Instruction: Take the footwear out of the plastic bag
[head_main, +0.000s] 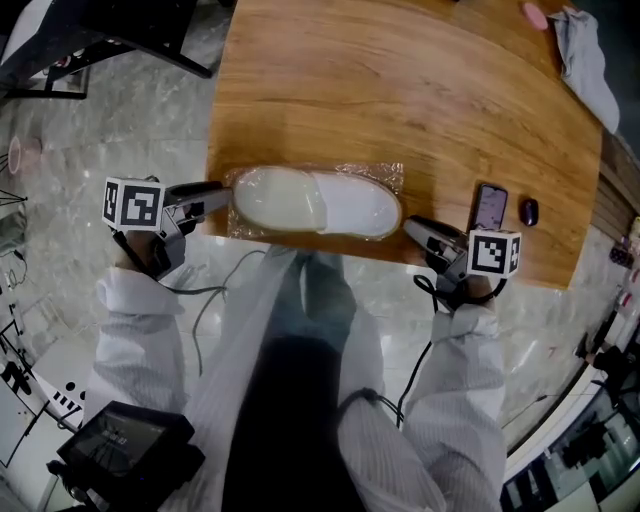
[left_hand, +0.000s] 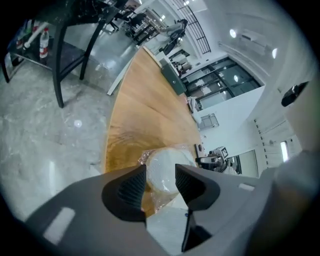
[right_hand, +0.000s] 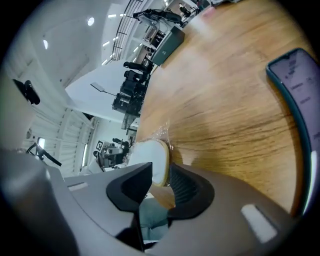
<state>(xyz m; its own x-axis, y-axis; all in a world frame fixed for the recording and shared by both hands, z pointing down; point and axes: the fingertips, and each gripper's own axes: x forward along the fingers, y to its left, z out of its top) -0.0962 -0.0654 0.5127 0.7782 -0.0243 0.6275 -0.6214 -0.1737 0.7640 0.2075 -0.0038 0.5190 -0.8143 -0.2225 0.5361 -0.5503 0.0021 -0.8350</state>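
Now, with your left gripper (head_main: 222, 197) and right gripper (head_main: 412, 227) both spread empty at either end of the slippers (head_main: 330, 205) on the near edge of the table (head_main: 400, 90), pinch the loose film of the plastic bag (head_main: 390, 173): it is likely slippery, round light, soft footwear.

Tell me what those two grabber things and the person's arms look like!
The left gripper and right gripper are grey plastic, each with two black ribbed pads. Each carries a white cube printed with black square markers. A thin black cable trails from each. The person wears long white sleeves with gathered cuffs.
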